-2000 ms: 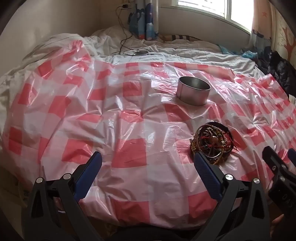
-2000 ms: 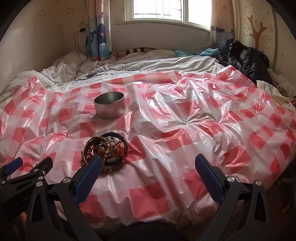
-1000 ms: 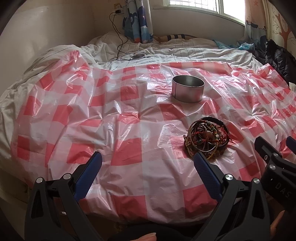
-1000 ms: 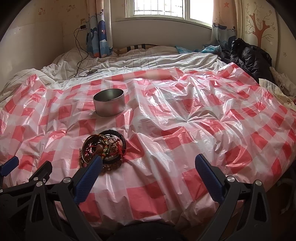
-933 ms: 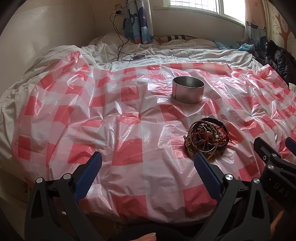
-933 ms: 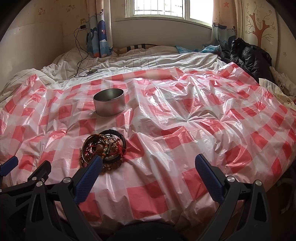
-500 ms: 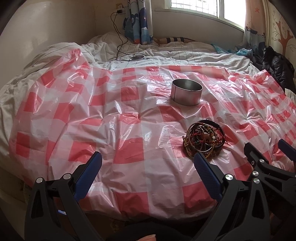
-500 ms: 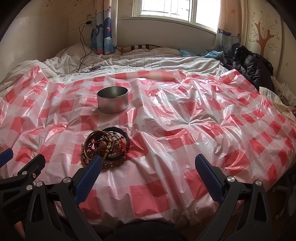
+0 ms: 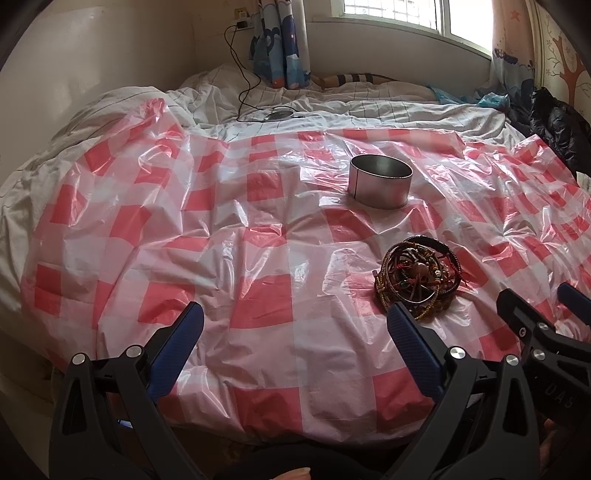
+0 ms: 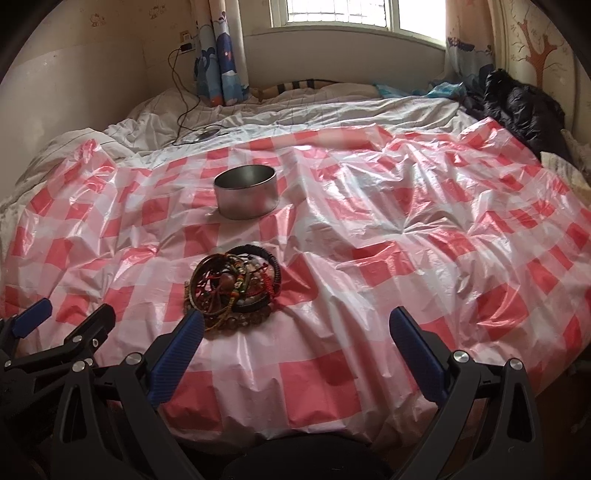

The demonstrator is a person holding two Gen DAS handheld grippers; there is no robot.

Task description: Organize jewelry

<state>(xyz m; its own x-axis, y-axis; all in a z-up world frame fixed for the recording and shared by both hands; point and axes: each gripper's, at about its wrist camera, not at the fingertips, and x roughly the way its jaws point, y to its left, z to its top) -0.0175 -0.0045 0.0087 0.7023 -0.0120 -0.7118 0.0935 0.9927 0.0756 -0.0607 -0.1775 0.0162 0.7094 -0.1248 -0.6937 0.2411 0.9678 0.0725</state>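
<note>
Both hand-held grippers, left and right, are held spread and empty; one bracelet should be singled from the tangled pile, lower centre-left, below the tin.

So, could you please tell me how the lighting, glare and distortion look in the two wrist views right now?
Left wrist view: the window is blown out white, and glare streaks the plastic sheet near the metal tin. Right wrist view: bright sheen on the sheet's right half, while the bracelet pile stays sharp. Both views: fisheye bending and dark corners.
</note>
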